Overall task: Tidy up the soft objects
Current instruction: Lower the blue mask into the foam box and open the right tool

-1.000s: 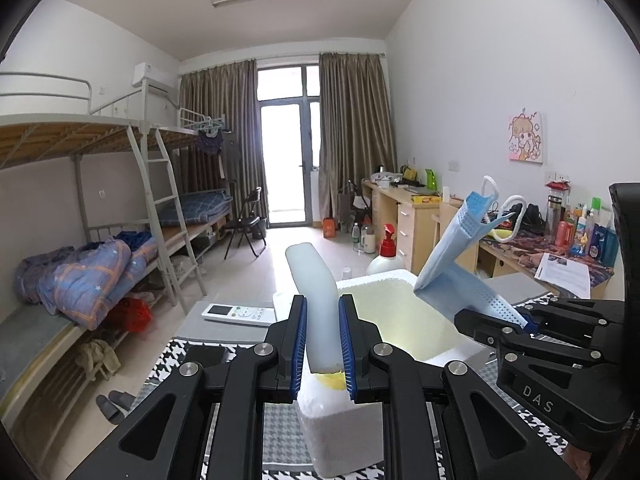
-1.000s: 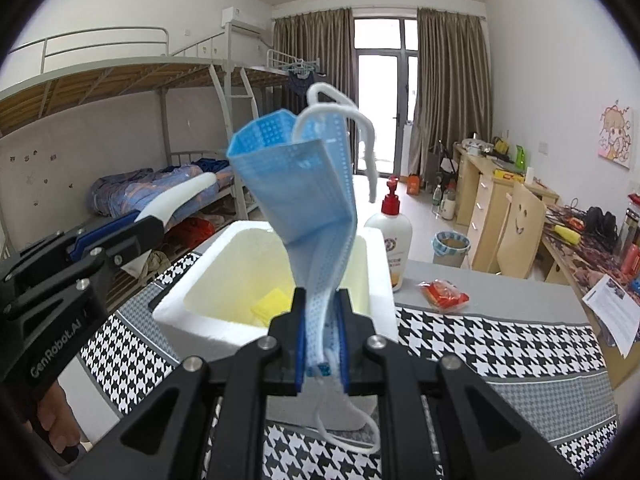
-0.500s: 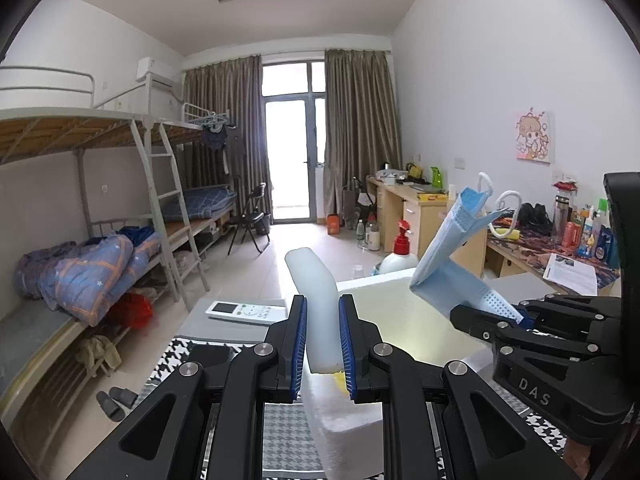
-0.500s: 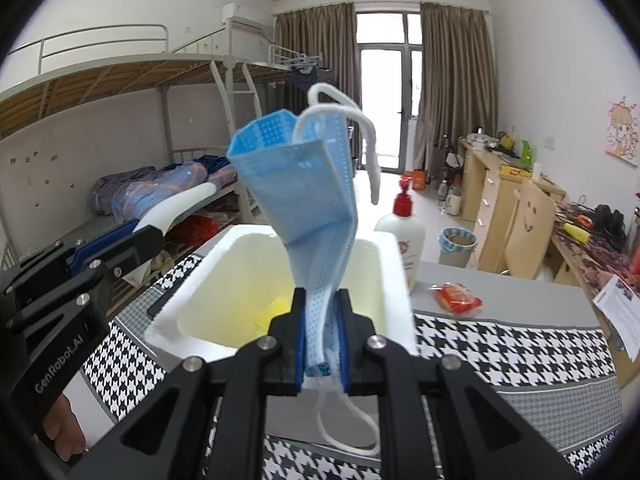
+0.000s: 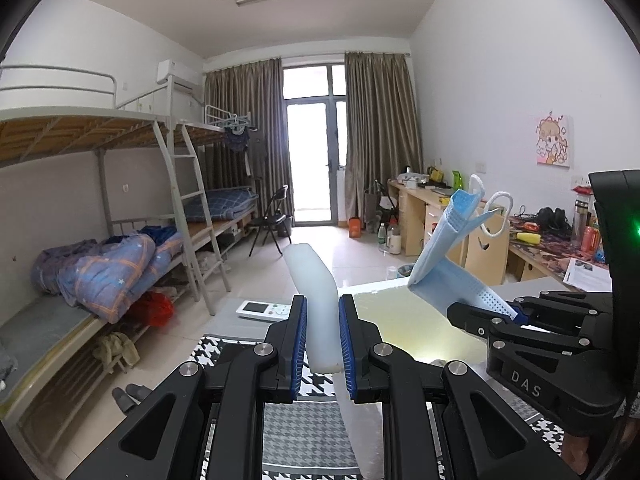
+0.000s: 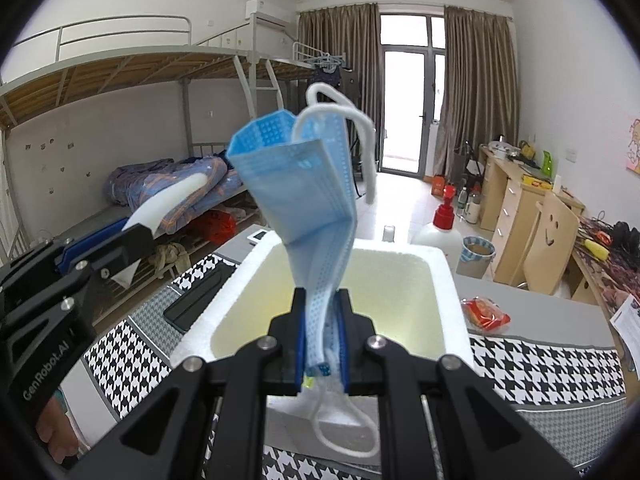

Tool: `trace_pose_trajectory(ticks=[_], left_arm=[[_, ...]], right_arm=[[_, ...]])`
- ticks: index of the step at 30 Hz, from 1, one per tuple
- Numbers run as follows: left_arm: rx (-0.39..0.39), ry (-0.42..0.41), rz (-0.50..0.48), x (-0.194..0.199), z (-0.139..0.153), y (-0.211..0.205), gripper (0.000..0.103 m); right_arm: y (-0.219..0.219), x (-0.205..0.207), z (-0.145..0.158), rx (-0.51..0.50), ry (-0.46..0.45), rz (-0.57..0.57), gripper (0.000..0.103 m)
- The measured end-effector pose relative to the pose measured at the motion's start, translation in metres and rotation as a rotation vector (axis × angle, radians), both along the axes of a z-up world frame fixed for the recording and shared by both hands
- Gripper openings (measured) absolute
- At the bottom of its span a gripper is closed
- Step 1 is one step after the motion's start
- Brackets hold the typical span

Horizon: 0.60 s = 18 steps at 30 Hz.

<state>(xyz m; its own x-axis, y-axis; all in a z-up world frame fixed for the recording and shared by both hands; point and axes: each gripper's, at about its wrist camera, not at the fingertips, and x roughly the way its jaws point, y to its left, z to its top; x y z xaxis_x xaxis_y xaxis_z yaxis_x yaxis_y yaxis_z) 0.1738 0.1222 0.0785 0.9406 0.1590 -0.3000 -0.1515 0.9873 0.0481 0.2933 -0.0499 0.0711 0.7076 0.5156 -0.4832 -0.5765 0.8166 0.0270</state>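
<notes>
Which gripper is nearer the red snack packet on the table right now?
Right. The right gripper, shut on the blue mask, sits over the foam box beside the red snack packet; the left gripper, holding the white strip, is beyond the box's far side.

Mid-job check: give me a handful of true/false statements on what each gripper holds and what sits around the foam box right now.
1. The right gripper is shut on the blue face mask. True.
2. The left gripper is open with nothing in it. False: it is shut on a white soft strip.
3. The mask already lies inside the white foam box. False: it is held above the box.
4. A red-capped pump bottle stands beyond the box. True.
5. A red packet lies on the table right of the box. True.
</notes>
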Motion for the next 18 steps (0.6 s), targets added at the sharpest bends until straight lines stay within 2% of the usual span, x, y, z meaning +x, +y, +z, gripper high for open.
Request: trace_pose_trajectory(ticks=[7,9,10,11,14,16,18], left_arm=[[-0.013,0.003,-0.009,0.004,-0.002,0.002,0.017],[-0.015,0.004,-0.009,0.004,-0.003,0.003,0.017],[-0.016,0.004,-0.008,0.004,-0.003,0.003,0.017],[-0.018,0.005,-0.008,0.004,-0.003,0.004,0.017],[-0.02,0.006,-0.007,0.005,-0.003,0.006,0.017],[-0.024,0.007,-0.006,0.005,-0.003,0.007,0.017],[-0.022,0.006,-0.007,0.005,-0.002,0.007,0.017]], right_arm=[[0.001,0.009,-0.004,-0.008,0.03,-0.022,0.017],[0.002,0.012,-0.006,-0.015,0.041,-0.022,0.023],[0.002,0.013,-0.006,-0.013,0.041,-0.022,0.034],[0.002,0.011,-0.006,-0.011,0.037,-0.024,0.05],[-0.002,0.005,-0.002,0.006,-0.006,-0.033,0.08],[-0.003,0.001,0.001,0.013,-0.023,-0.028,0.088],[-0.004,-0.001,0.001,0.02,-0.026,-0.021,0.089]])
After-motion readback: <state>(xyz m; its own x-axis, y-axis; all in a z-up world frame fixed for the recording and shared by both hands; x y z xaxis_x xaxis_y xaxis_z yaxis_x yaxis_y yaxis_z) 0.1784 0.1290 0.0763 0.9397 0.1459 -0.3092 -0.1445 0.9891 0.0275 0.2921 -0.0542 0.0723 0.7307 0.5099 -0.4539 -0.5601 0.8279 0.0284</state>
